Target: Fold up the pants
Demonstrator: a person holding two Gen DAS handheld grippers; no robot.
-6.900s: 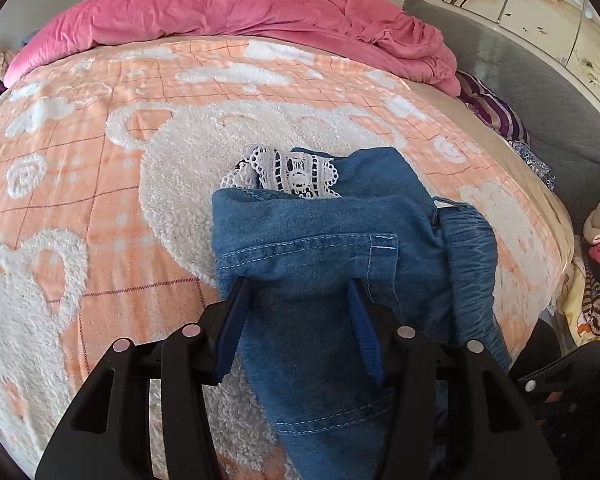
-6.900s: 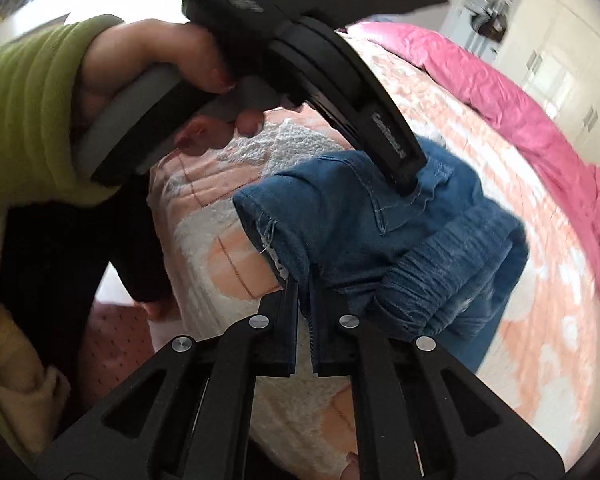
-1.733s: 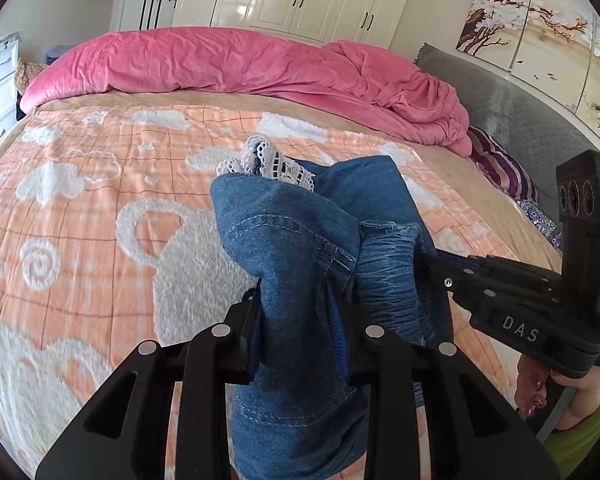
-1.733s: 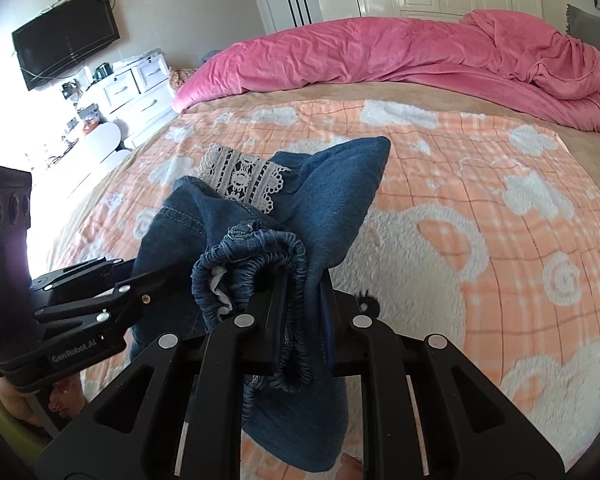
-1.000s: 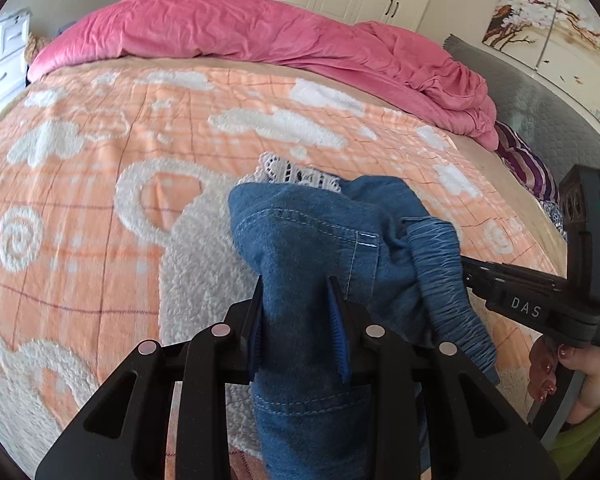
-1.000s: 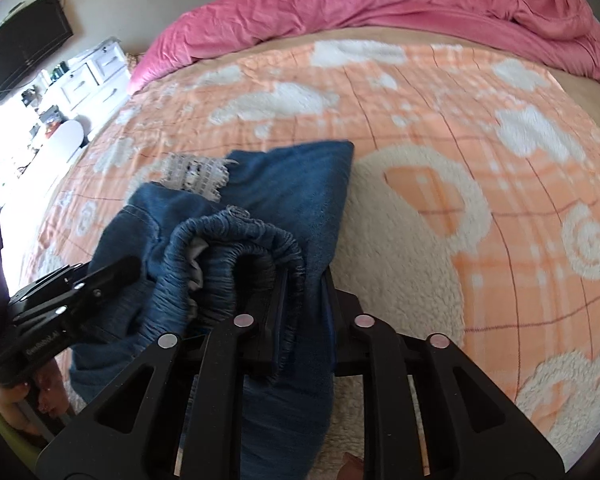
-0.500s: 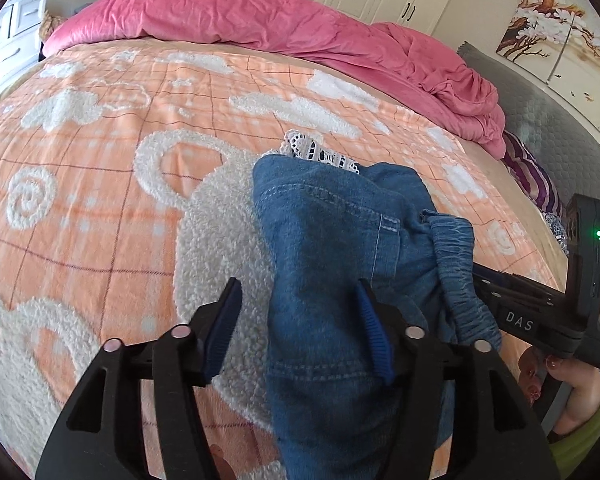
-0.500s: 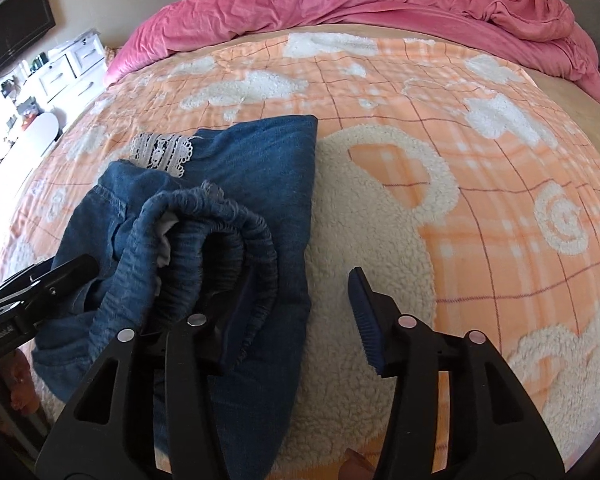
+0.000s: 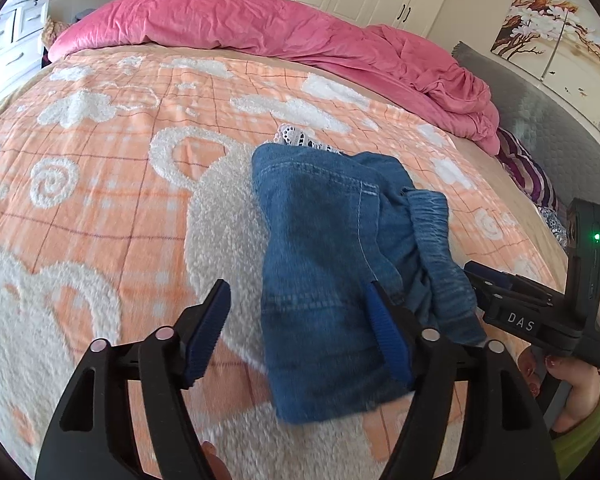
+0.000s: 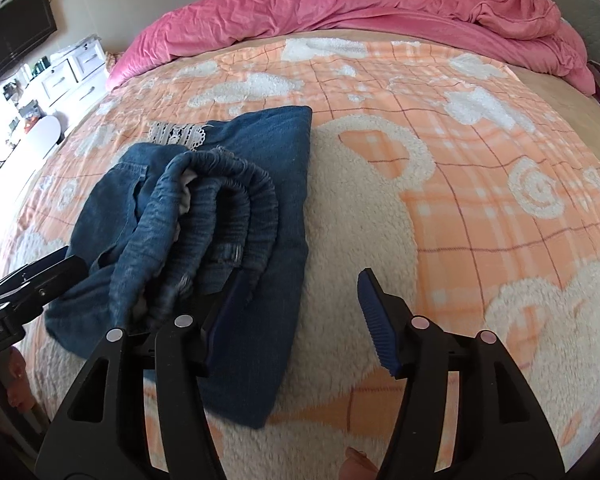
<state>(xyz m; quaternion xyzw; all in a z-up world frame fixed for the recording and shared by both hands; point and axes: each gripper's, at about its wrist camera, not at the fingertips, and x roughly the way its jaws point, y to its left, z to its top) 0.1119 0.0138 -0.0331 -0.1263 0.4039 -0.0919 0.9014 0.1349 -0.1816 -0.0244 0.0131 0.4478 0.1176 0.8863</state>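
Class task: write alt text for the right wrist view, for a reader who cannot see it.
Folded blue denim pants lie bunched on an orange plaid blanket, released as the right gripper is opening. A pink duvet lies across the bed's far end; the left gripper shows at left.

left gripper (image 9: 300, 330): pointing downward, jaws opening wide, pads pressing on nothing
right gripper (image 10: 300, 314): also tilting down, jaws opening, not clamping anything

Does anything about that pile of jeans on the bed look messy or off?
Yes. The jeans lie in a lumpy bundle on the blanket; the gathered waistband bulges up in loops instead of lying flat, and a strip of white lace pokes out at the far end.
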